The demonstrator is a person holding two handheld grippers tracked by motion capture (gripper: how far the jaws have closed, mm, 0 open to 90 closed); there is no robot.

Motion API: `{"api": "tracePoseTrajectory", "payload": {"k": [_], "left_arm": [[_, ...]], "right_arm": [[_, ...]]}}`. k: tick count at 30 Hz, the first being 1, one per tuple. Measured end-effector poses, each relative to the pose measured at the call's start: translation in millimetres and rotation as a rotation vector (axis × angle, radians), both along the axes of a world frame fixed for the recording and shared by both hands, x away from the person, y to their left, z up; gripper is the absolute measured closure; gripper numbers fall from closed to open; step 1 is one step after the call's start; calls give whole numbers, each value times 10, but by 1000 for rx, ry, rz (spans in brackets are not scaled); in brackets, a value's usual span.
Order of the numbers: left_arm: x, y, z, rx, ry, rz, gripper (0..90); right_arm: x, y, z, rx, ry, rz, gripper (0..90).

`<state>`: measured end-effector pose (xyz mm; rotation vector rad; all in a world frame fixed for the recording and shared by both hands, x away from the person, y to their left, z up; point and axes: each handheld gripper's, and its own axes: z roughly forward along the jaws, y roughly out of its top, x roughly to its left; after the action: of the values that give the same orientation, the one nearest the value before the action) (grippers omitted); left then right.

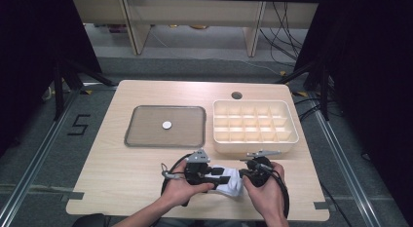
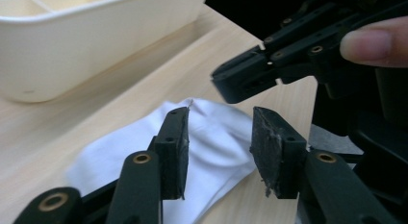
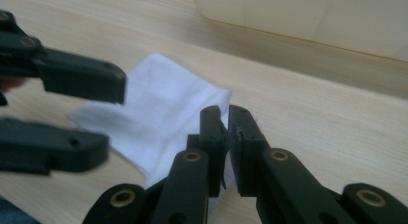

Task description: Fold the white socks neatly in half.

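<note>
Light wood table (image 1: 141, 171) with a round cable hole (image 1: 236, 95) near its far edge. Grey rectangular tray (image 1: 165, 126), rounded corners, left of centre; a small white disc (image 1: 167, 124) lies at its middle. Just to its right, apart from it, a cream divided box (image 1: 254, 124), open top, compartments in a grid, its wall also seen close in the left gripper view (image 2: 96, 46). Floor left of the table: black "5" mark (image 1: 79, 124). Pale shelving units (image 1: 195, 15) and loose cables (image 1: 285, 32) behind.
</note>
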<state>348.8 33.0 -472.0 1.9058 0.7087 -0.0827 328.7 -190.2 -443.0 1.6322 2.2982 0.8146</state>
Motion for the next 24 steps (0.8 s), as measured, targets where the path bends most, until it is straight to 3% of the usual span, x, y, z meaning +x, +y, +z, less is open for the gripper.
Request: {"api": "tracePoseTrajectory", "payload": {"k": [5,10,11,13,14,17,18,22,24], "left_arm": [[67,235,-35,39,32,73,586],[107,361,-197,98,121,142,517],[116,368,-215,93,134,140,498],[129,379,-250,109,166,173,485],[147,379,-274,87,193,165,485],[171,356,-294,87,217,179,489],[192,342,-311,72,242,162,495],[233,315,-360,86,280,164,545],[240,304,-379,103,289,181,566]], "right_arm": [[-12,40,-24,19,8,22,843],[1,105,-118,7,25,55,842],[11,108,-155,8,35,68,843],[34,102,-218,31,60,75,847],[44,92,-249,19,58,77,850],[51,67,-316,10,83,48,859],[58,56,-332,11,74,48,859],[45,54,-276,37,65,65,850],[35,63,-216,39,40,58,853]]}}
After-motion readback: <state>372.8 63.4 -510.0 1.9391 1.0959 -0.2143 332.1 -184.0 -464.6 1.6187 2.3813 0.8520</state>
